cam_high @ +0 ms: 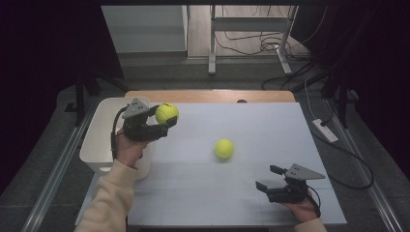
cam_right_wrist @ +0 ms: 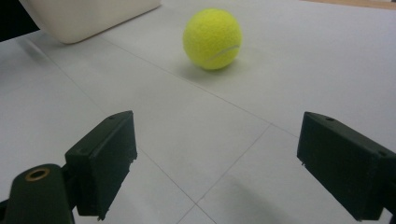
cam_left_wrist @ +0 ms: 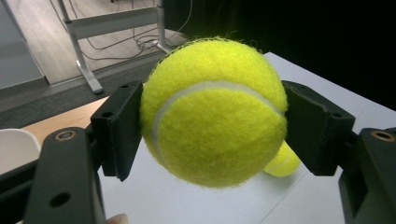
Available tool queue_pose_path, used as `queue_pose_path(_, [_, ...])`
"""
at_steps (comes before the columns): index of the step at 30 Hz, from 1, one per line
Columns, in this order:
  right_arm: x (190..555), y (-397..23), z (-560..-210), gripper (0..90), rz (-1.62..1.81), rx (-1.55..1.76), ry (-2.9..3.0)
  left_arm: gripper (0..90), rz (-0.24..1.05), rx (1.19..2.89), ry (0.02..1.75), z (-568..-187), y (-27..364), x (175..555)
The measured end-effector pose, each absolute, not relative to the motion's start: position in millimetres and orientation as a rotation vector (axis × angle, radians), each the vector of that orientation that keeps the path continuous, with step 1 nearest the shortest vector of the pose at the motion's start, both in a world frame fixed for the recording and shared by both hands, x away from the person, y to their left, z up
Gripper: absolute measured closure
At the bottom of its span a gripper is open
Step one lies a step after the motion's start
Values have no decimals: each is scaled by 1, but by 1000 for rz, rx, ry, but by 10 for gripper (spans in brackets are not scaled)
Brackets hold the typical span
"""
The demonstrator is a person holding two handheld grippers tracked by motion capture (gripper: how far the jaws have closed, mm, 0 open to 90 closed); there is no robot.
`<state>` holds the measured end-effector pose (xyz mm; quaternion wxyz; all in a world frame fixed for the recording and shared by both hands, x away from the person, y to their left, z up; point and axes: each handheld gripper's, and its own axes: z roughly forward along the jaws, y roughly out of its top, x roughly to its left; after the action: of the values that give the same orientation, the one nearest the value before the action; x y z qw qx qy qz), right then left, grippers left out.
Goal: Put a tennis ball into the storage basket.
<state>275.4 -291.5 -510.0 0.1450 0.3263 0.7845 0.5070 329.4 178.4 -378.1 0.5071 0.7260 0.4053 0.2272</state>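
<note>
Tennis ball (cam_high: 167,112), yellow-green with a white seam, sits clamped between the two black jaws of the left gripper (cam_high: 166,122), lifted clear of the table. From the high view it hangs near the table's left side, just right of the white bin (cam_high: 99,140) and over the pale grey tabletop (cam_high: 251,193), close to the bin's near rim. The person's left hand (cam_high: 127,148) wraps the gripper body from below; a cream sleeve (cam_high: 110,200) runs in from the bottom edge.

Left gripper view: pads press on the ball's left and right flanks, seam curving across the front face. Ball bulges out past the pads above and below. Grip looks firm, no gap at either pad.

Second tennis ball (cam_high: 224,148) rests on the tabletop near the middle, well apart from the held one. It peeks out behind and below the held ball in the left gripper view, and lies ahead of the jaws in the right gripper view, with a soft shadow beneath it.

Right gripper (cam_high: 267,177) sits low at the table's near right corner, held by the right hand (cam_high: 302,207). Jaws spread wide, nothing between them, bare tabletop showing in the gap. They point toward the second ball, well short of it.

Wooden strip (cam_high: 208,95) edges the table's far side. Beyond it, floor, a metal stand (cam_high: 212,43) and loose cables (cam_high: 263,46).
</note>
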Motion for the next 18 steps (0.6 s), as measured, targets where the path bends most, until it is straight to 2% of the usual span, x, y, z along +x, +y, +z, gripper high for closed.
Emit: queue_pose_path(18, [276,-291,-510,120,1456,941,2261,274,584,1727,1056,-378,204,340])
